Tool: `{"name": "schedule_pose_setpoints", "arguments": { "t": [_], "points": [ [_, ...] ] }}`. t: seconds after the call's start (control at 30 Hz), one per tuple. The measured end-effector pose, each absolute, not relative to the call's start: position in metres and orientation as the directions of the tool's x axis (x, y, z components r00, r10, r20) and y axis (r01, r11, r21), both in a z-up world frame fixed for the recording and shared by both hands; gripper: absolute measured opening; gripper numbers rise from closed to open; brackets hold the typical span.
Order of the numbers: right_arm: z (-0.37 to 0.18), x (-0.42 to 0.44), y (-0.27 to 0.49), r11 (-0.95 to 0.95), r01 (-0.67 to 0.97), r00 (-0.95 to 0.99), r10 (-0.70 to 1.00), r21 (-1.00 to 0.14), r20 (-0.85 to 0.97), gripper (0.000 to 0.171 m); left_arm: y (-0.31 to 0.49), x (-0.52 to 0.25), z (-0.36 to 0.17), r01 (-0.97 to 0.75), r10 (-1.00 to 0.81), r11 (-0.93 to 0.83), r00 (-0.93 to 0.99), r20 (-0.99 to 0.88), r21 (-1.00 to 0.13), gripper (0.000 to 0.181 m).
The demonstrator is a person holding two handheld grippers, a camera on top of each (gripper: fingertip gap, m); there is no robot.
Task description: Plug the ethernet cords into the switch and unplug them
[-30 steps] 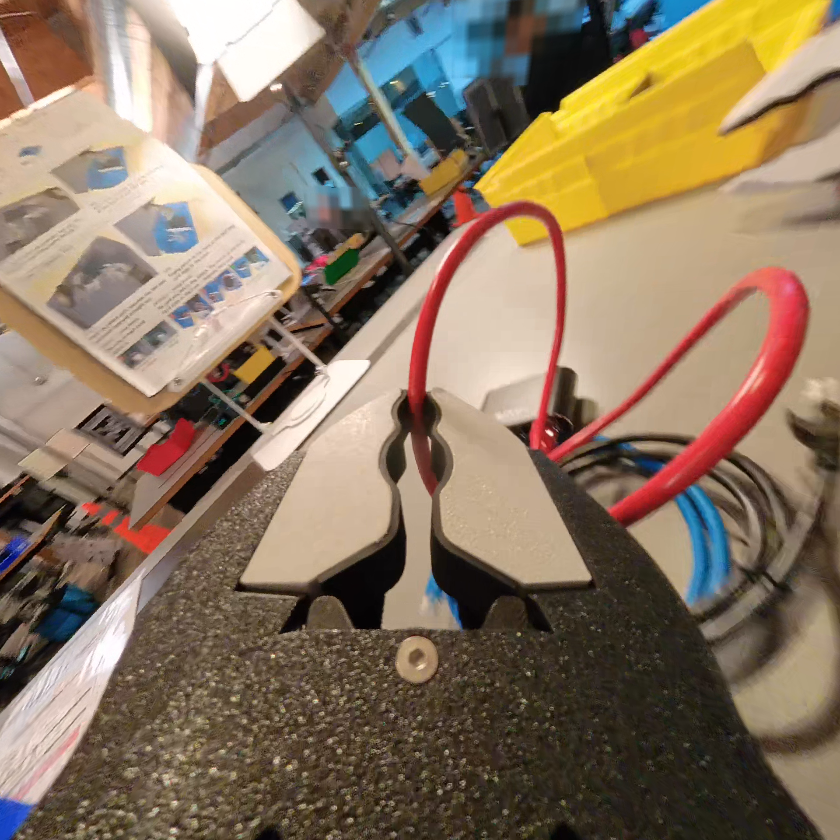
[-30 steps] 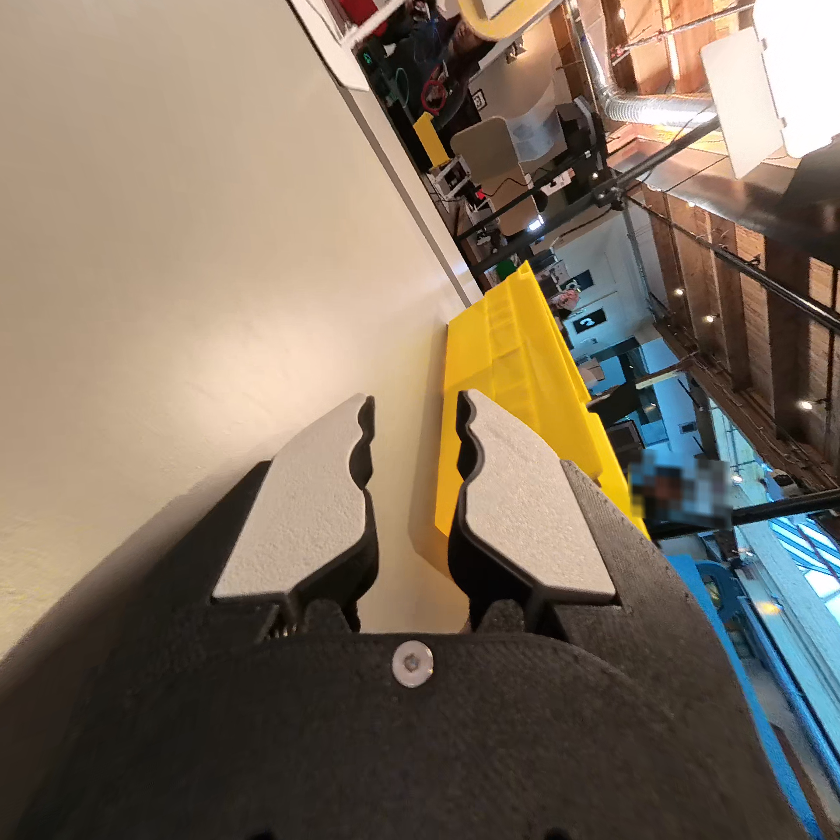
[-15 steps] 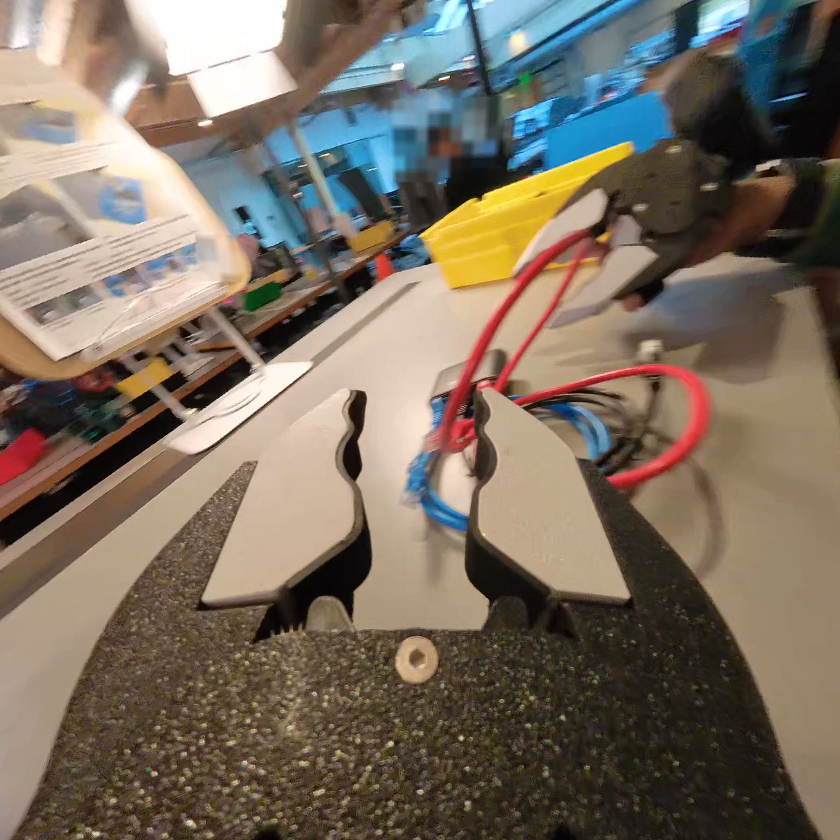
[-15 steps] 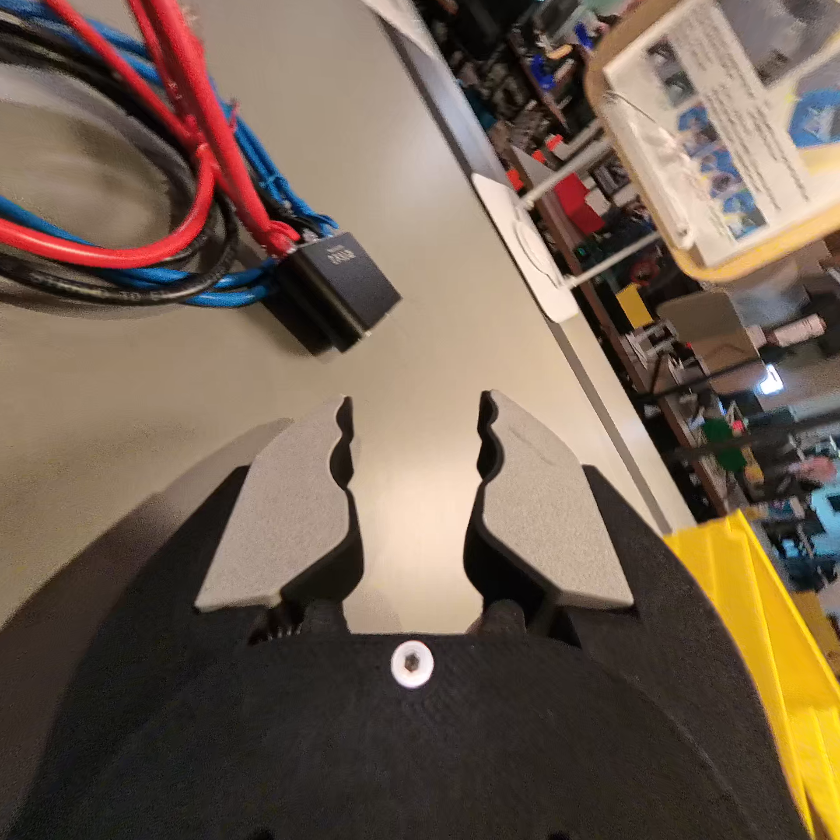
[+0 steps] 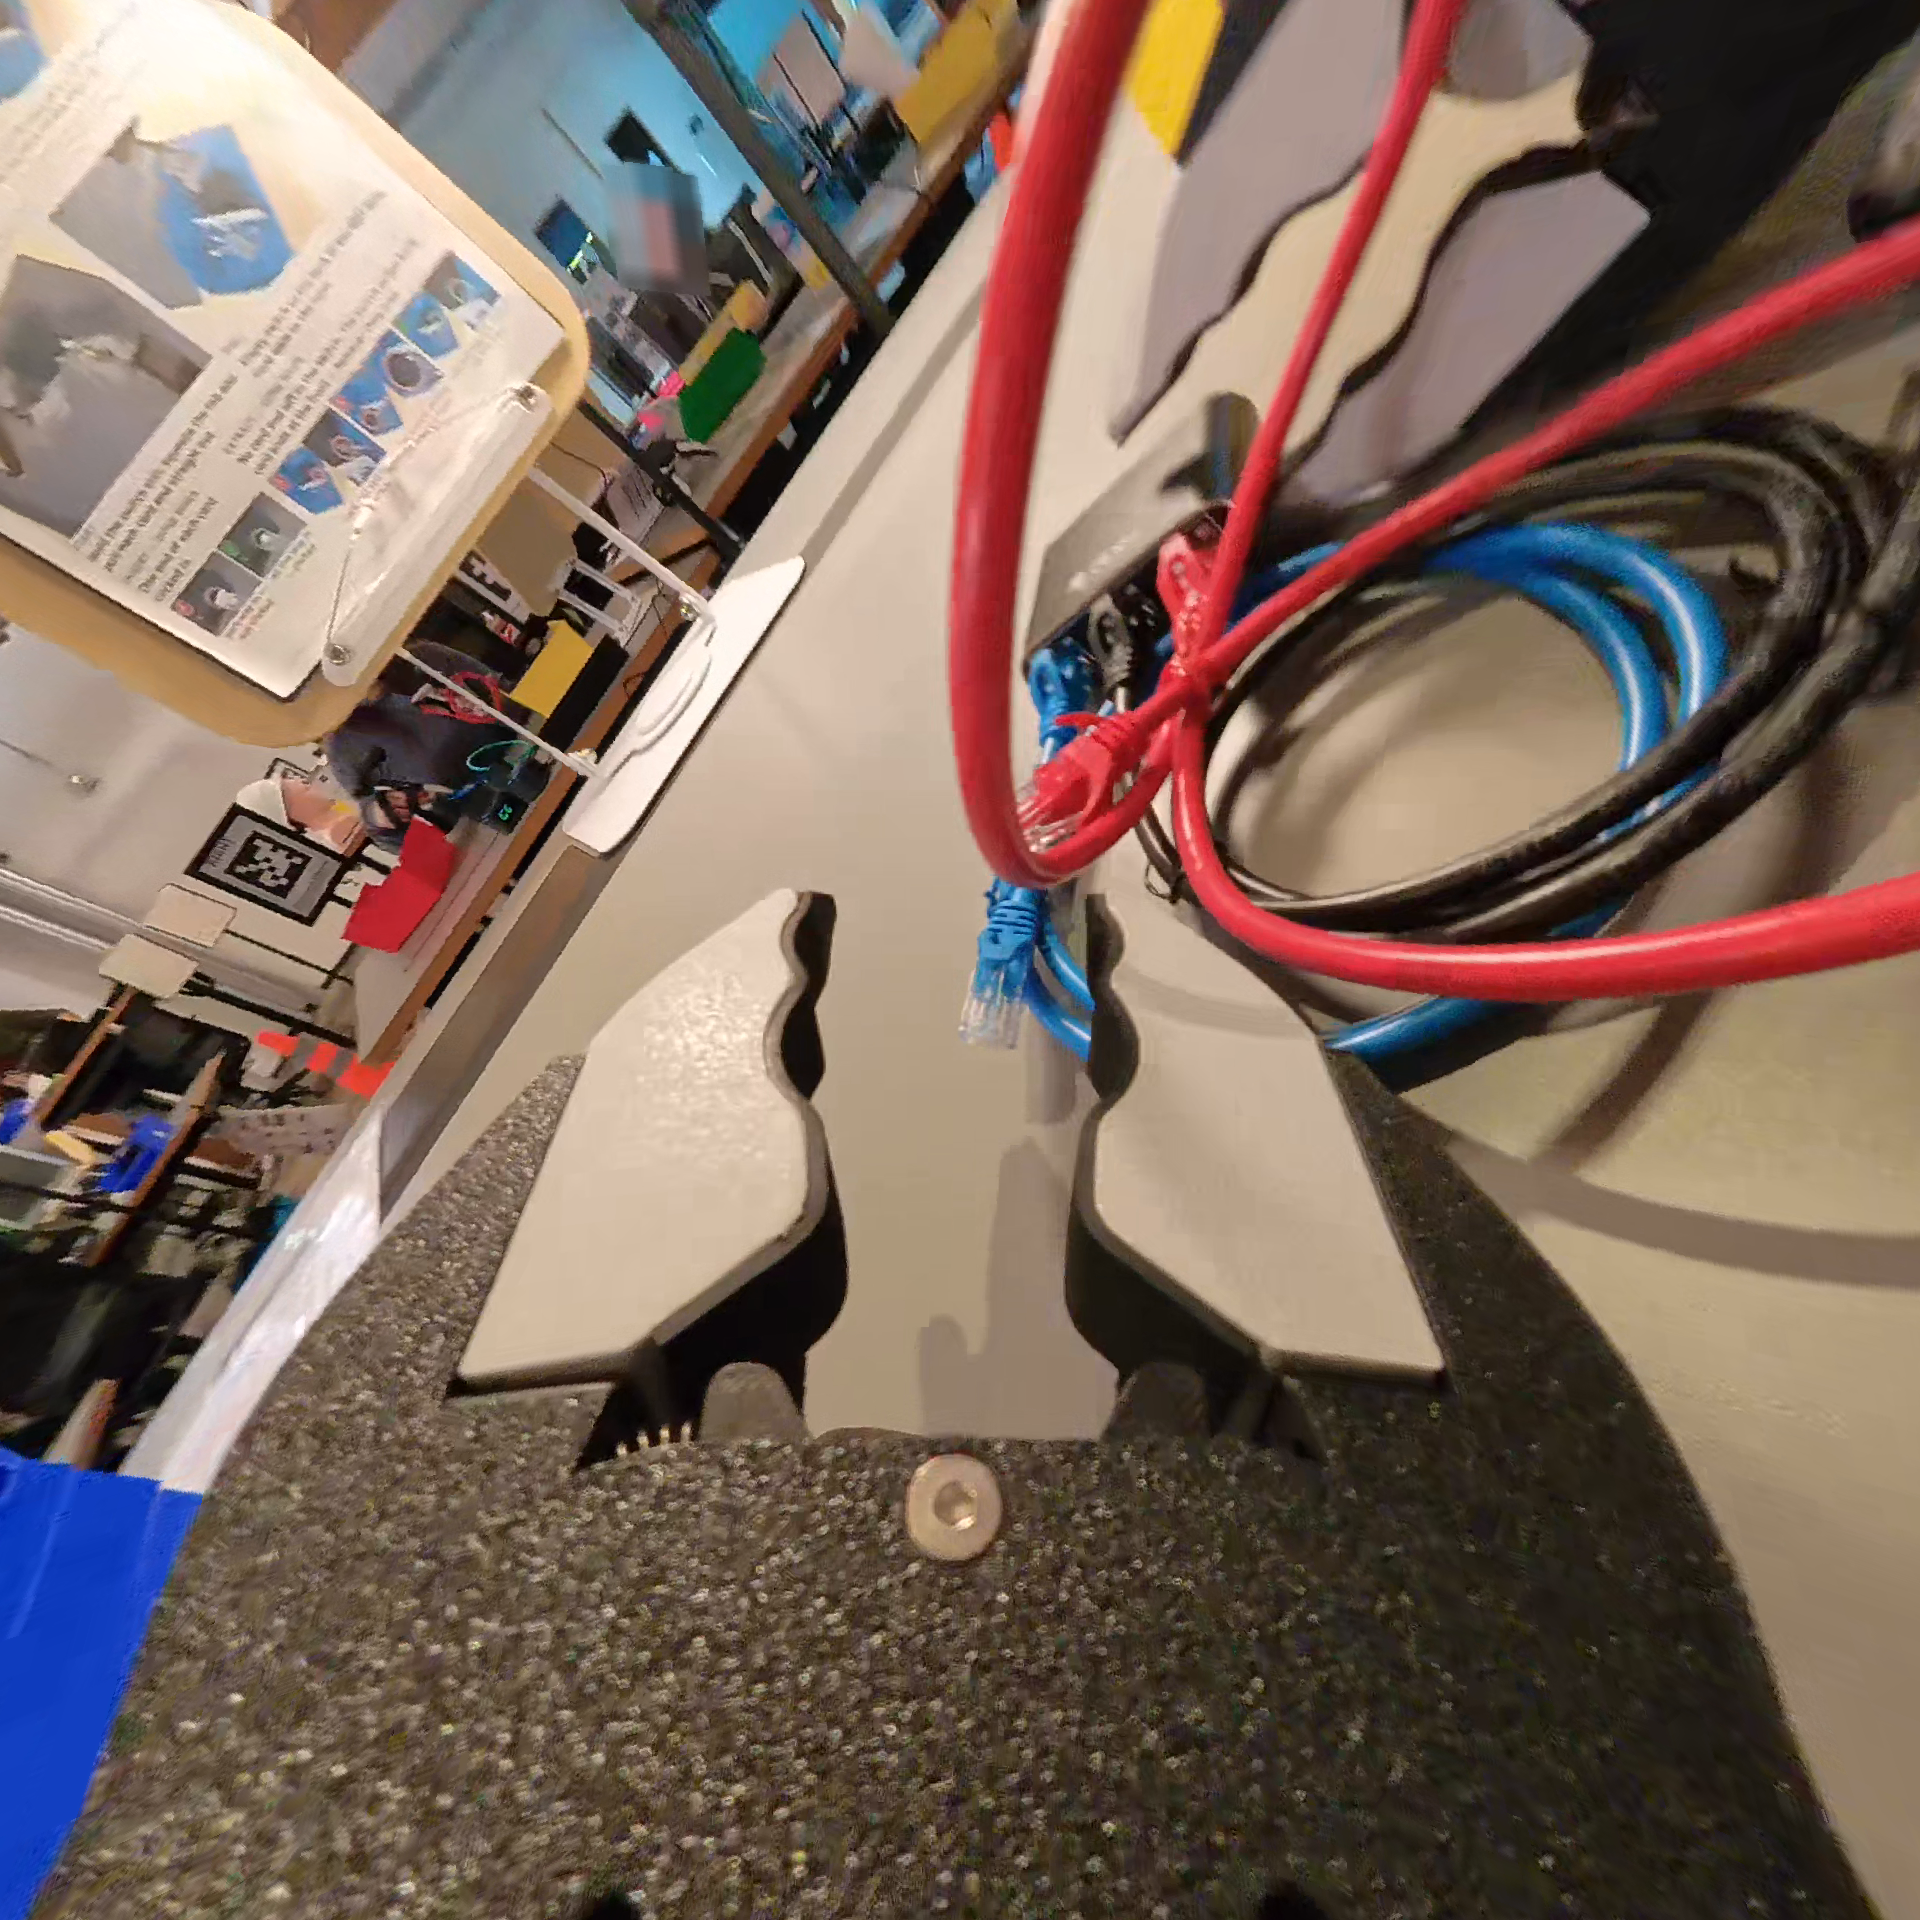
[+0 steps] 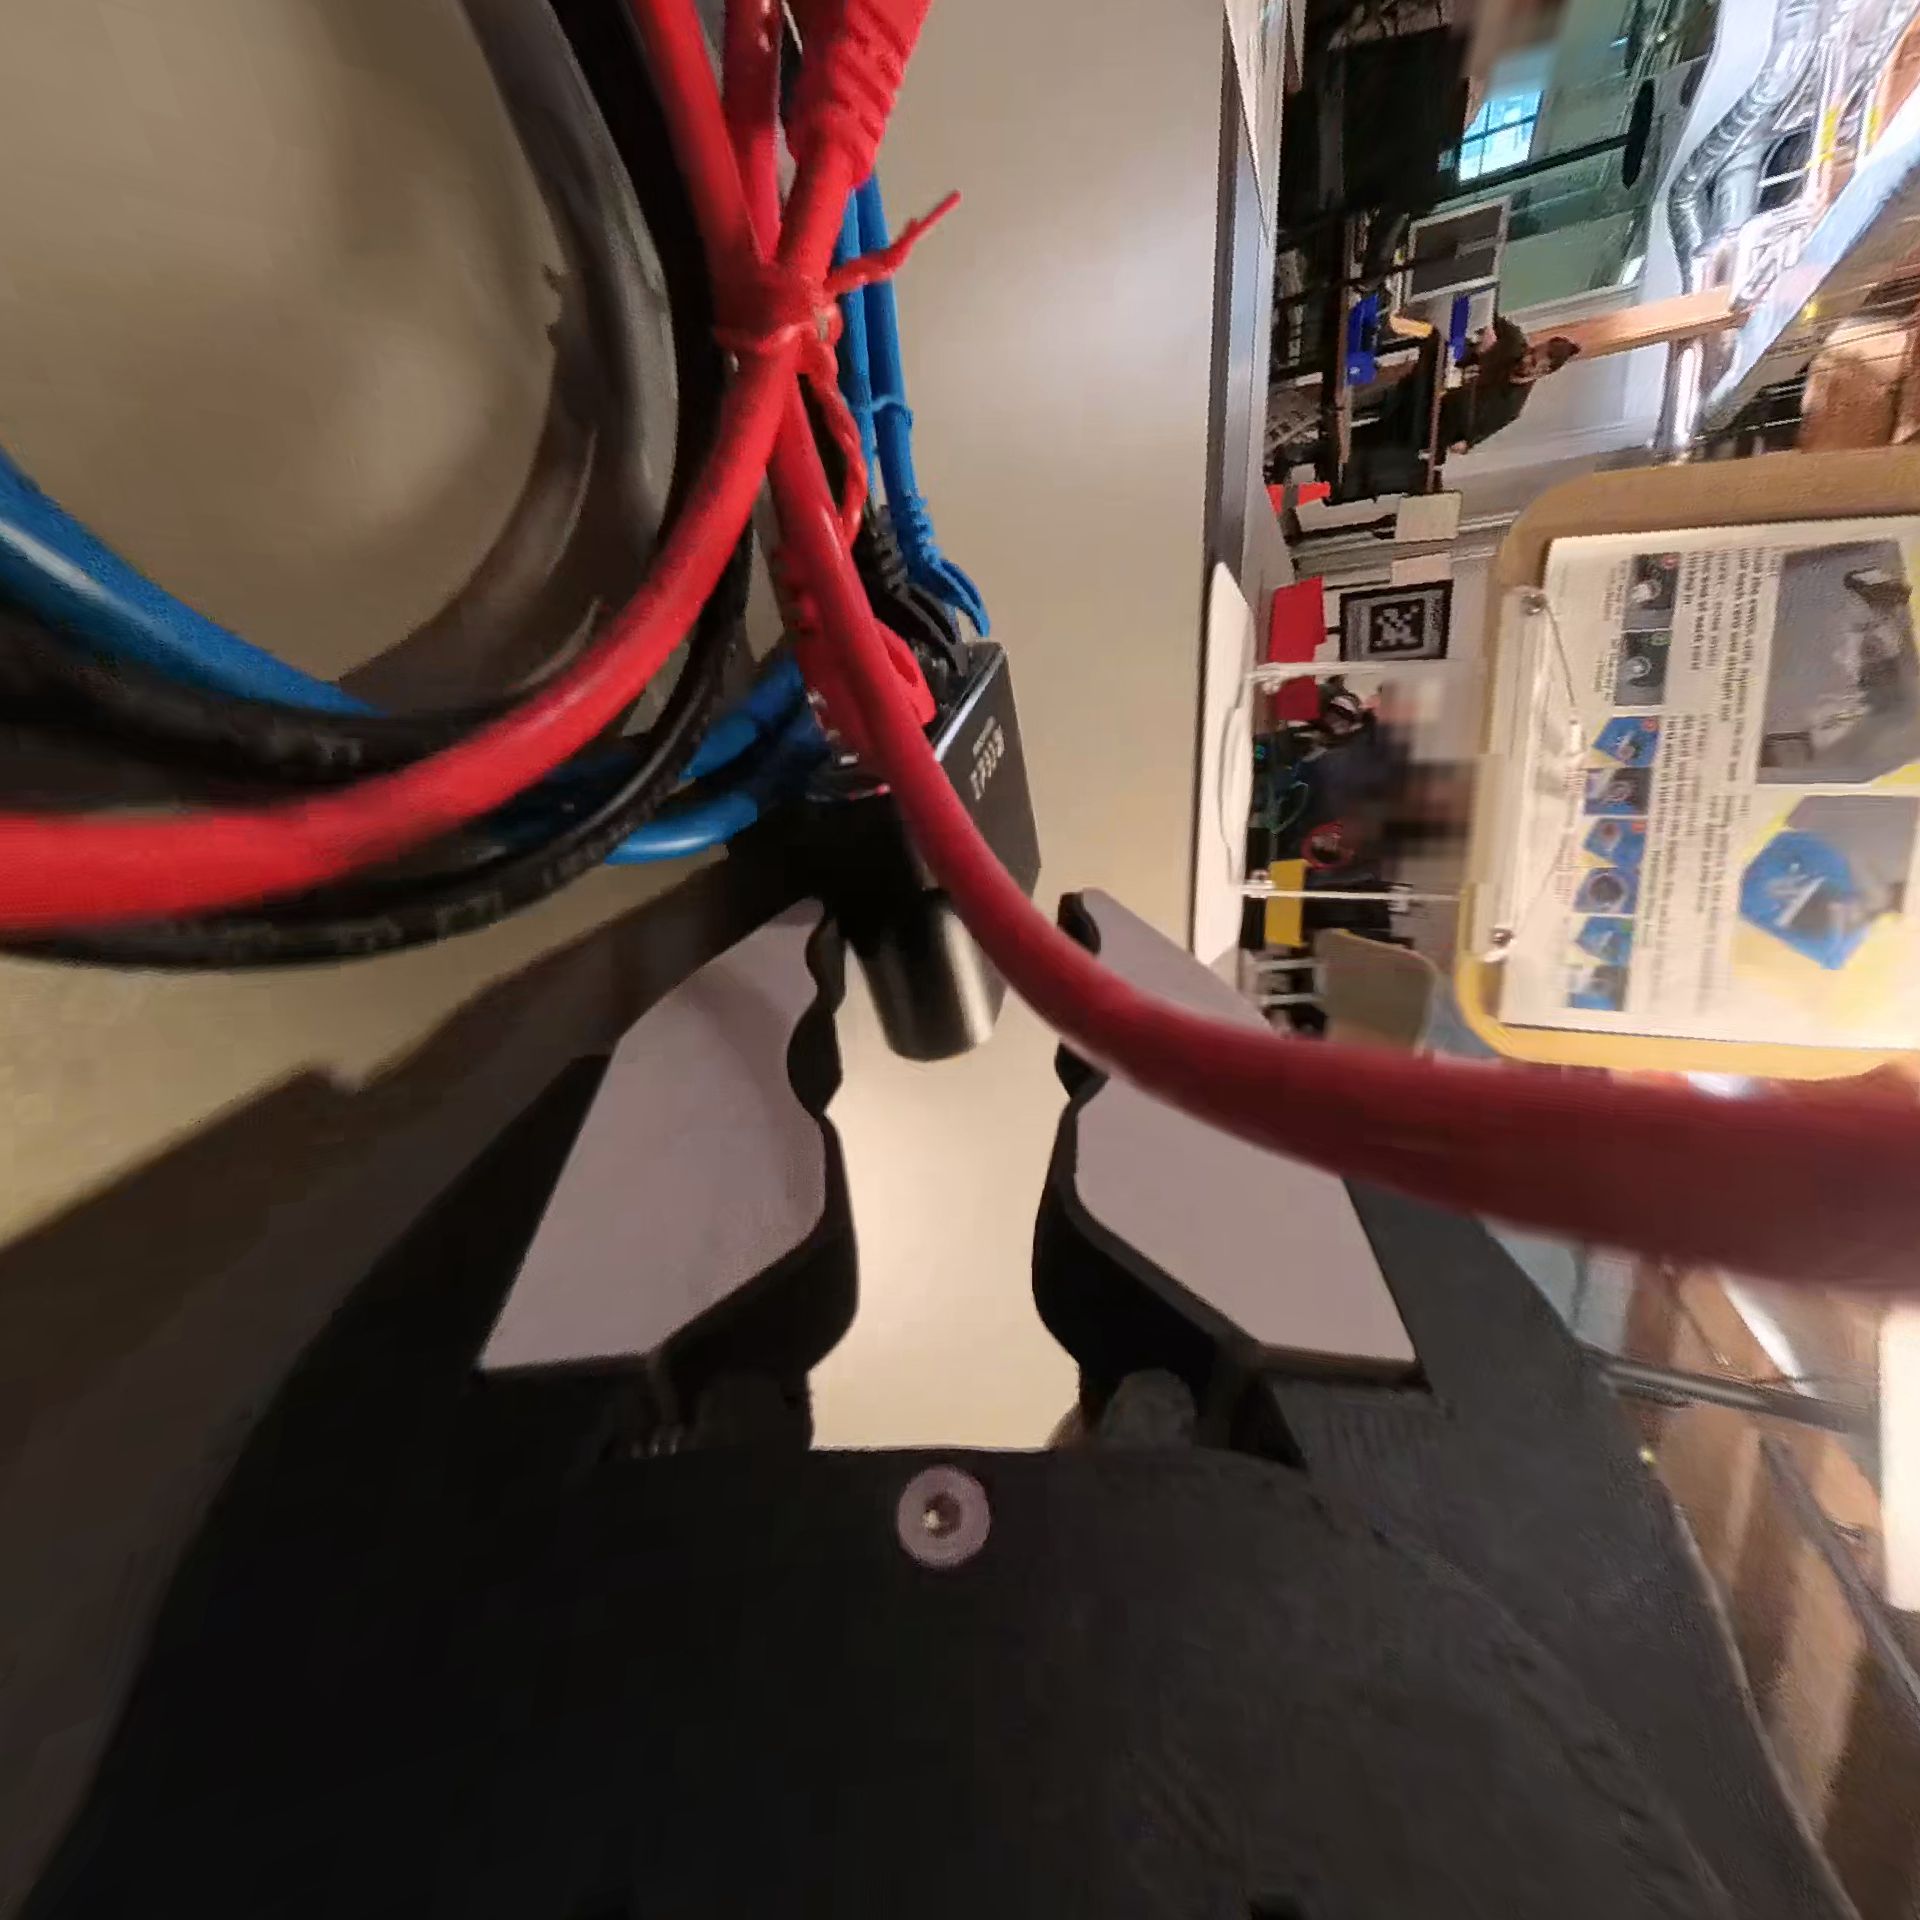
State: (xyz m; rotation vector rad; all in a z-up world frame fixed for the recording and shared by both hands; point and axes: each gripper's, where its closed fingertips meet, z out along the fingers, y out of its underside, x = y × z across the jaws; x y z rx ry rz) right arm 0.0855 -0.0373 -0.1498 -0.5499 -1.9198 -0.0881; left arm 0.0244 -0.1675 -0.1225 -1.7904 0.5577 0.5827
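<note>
The black switch (image 5: 1127, 540) lies on the grey table (image 5: 852, 499) amid coiled red, blue and black cords. My left gripper (image 5: 961, 920) is open and empty, low over the table. A loose blue plug (image 5: 1000, 971) lies between its fingertips, untouched, and a loose red plug (image 5: 1075, 784) lies just beyond. My right gripper (image 6: 945, 925) is open, and the switch's rear end (image 6: 992, 769) stands between its fingertips. A red cord (image 6: 1247, 1091) drapes over its right finger. It also shows in the left wrist view (image 5: 1216, 457) behind the switch.
A black cord coil (image 5: 1766, 623) and blue cord loops (image 5: 1621, 582) lie right of the switch. A board with a printed sheet (image 5: 239, 343) stands on a white base (image 5: 686, 707) by the table's far edge. Blue tape (image 5: 62, 1662) marks the near left corner. The gap from one gripper's tips to the other's is roughly 15 cm.
My left gripper opened and let go of the red cord, then dropped low toward the blue plug. My right gripper swung from the yellow bins to the switch and its jaws narrowed around it.
</note>
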Motion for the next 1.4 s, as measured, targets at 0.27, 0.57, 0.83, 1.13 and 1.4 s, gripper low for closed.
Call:
{"name": "schedule_pose_setpoints", "arguments": {
  "t": [0.27,0.57,0.83,1.13,1.4],
  "points": [
    [-0.137,0.077,-0.037,0.928,0.370,-0.165,0.119,-0.050,0.979,0.025,-0.170,0.021,-0.113,-0.623,-0.024,-0.239,0.771,-0.637,-0.745,0.048],
    [-0.107,0.089,-0.039,0.937,0.337,-0.006,-0.093,0.090,0.996,0.024,-0.170,0.004,-0.102,-0.490,-0.024,-0.202,0.868,-0.496,-0.848,0.048],
    [-0.082,0.097,-0.045,0.939,0.312,0.123,-0.190,0.143,0.974,0.024,-0.160,-0.007,-0.077,-0.214,-0.357,-0.259,0.927,-0.112,-0.942,0.055],
    [-0.072,0.114,-0.031,0.936,0.314,0.168,-0.223,0.162,0.960,0.024,-0.191,-0.016,-0.044,-0.331,-0.508,-0.401,0.856,-0.093,-0.854,0.057],
    [-0.065,0.114,-0.065,0.950,0.220,0.238,-0.274,0.223,0.932,0.024,-0.119,0.048,-0.038,-0.218,-0.586,-0.467,0.802,0.115,-0.857,0.076]
  ]
}}
